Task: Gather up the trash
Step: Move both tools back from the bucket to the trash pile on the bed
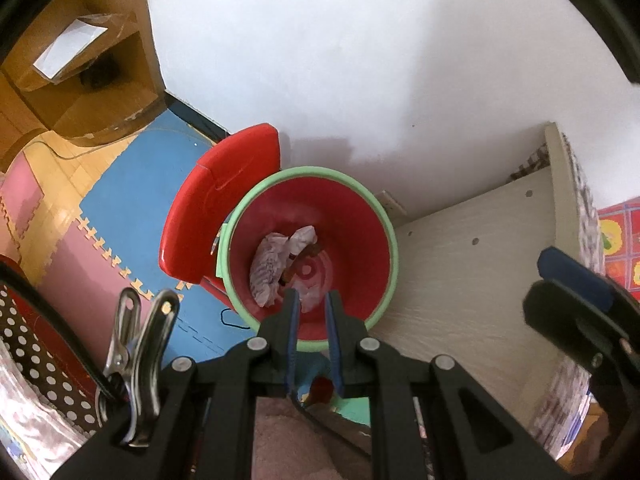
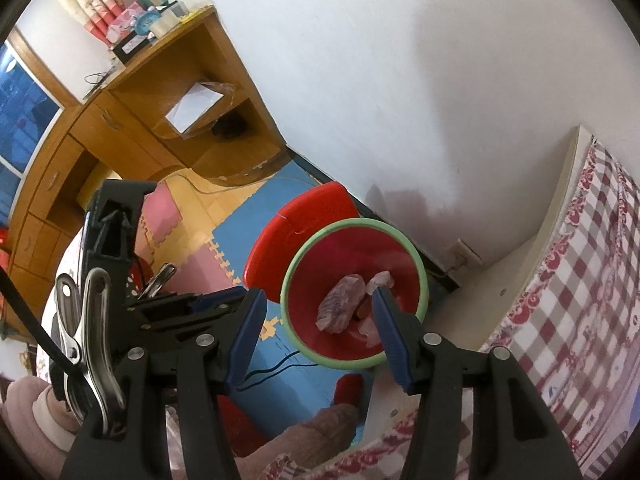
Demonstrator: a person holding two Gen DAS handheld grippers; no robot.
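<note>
A red bin with a green rim [image 1: 312, 176] stands on the floor against the white wall, its red lid [image 1: 212, 200] tipped open behind it. Crumpled paper [image 1: 268, 268] lies at its bottom. My left gripper [image 1: 312, 300] hangs above the bin's near rim, shut to a narrow slit with nothing in it. In the right wrist view the same bin's rim [image 2: 352, 222] and paper [image 2: 340, 308] show between the fingers of my right gripper [image 2: 318, 292], which is open and empty above the bin. The right gripper's blue pad [image 1: 560, 272] appears at the right edge of the left wrist view.
A pale bed-frame board [image 1: 480, 248] and checked bedding [image 2: 580, 280] stand right of the bin. Blue and pink foam mats [image 1: 140, 184] cover the floor to the left. A wooden desk [image 2: 140, 120] stands far left, with a wall socket [image 2: 464, 252] behind the bin and a blue cord [image 2: 280, 368] on the floor.
</note>
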